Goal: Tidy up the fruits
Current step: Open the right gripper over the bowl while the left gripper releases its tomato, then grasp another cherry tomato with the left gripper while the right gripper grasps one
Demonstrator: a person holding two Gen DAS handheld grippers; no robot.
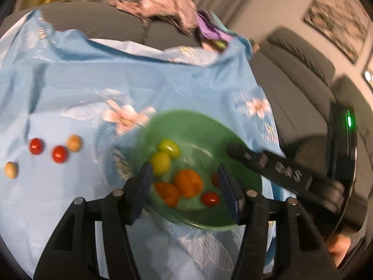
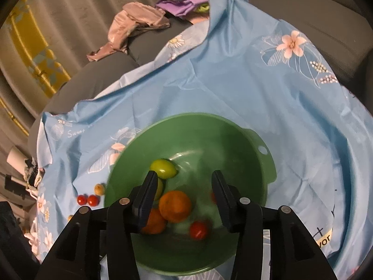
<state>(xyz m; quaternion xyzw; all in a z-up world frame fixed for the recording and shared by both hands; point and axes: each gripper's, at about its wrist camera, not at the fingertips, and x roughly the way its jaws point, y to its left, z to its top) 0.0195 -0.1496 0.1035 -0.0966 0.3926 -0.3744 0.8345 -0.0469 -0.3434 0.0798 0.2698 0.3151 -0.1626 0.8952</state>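
Blue floral cloth (image 2: 233, 88) lying under green bowl (image 2: 256, 144); both grippers (image 1: 184, 177) (image 2: 183, 186) hovering apart, empty, hiding fruit.

Bowl (image 2: 256, 144) of fruit on a cloth (image 2: 233, 81), with loose fruit to its left.

Inside the bowl, two oranges (image 2: 174, 206) lie near, two limes (image 2: 163, 168) behind them, and a tomato (image 2: 198, 229) to the right. On the cloth left of the bowl lie four small fruits (image 1: 59, 154) in a loose row. Crumpled clothes (image 2: 130, 28) rest on the sofa (image 2: 93, 86) behind.
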